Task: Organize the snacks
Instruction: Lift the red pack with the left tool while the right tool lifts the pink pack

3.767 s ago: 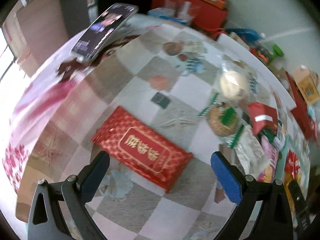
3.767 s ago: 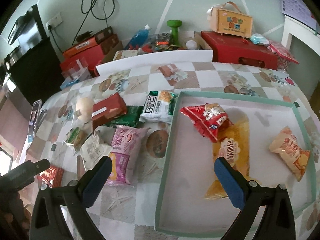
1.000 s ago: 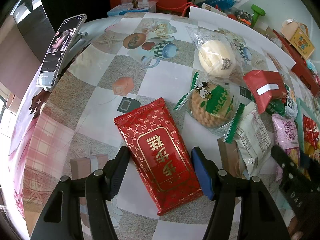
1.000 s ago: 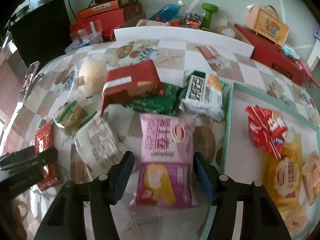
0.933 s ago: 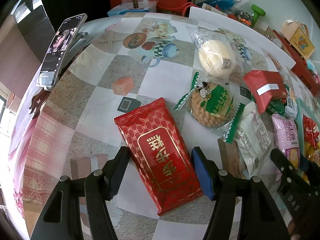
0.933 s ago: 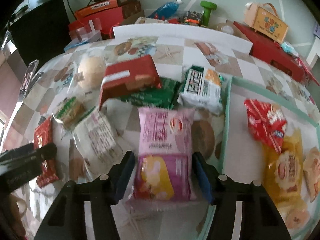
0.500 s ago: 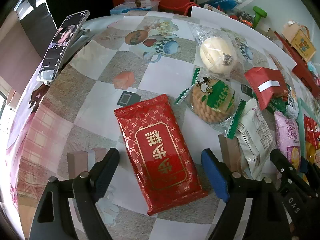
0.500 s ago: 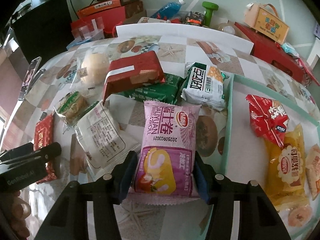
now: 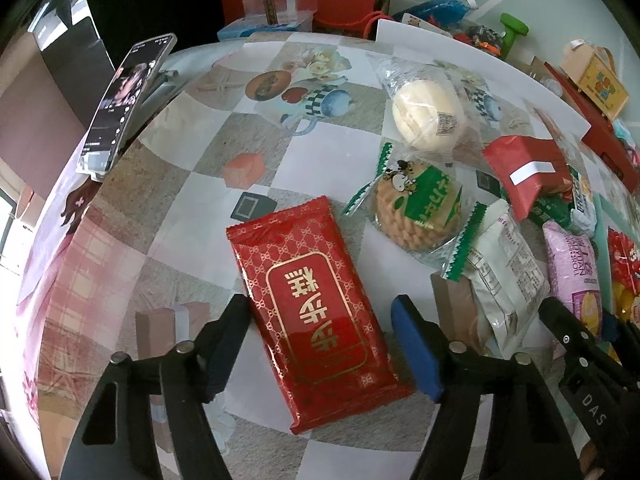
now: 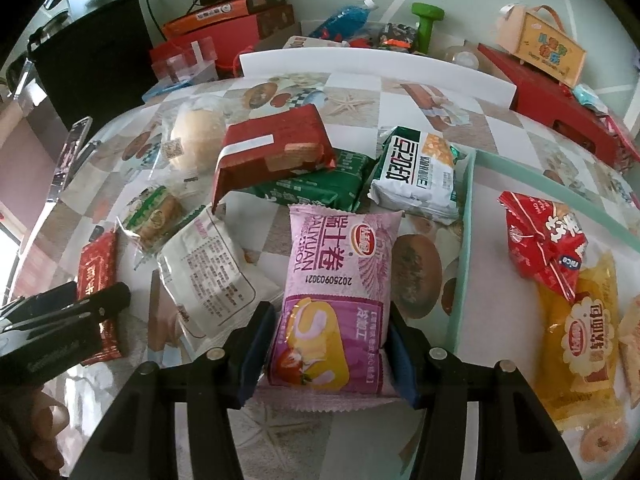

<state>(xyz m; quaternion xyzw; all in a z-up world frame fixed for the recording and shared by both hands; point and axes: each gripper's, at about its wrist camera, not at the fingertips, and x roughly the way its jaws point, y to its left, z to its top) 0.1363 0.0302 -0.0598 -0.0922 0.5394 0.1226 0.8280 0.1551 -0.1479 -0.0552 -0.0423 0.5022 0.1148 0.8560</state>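
A red packet with gold characters (image 9: 312, 296) lies flat on the checked tablecloth. My left gripper (image 9: 320, 344) straddles its near half. Its jaws are closing, and a thin gap still shows at the right pad (image 9: 416, 356). My right gripper (image 10: 326, 352) is shut on the near end of a pink roll packet (image 10: 340, 268), both pads pressing its sides. Just right of it lies a green-rimmed tray (image 10: 466, 216) holding a red snack bag (image 10: 540, 236) and a yellow packet (image 10: 588, 332).
Between the grippers lie a white packet (image 10: 208, 264), a green cookie packet (image 9: 416, 208), a wrapped bun (image 9: 426, 114), a red box (image 10: 272, 148) on a green packet (image 10: 320, 188), and a white-green packet (image 10: 420, 172). A phone (image 9: 124, 100) stands at the table's left edge.
The left jaws spread wide around the red packet, then narrowed again. The right jaws closed in onto the pink packet's sides.
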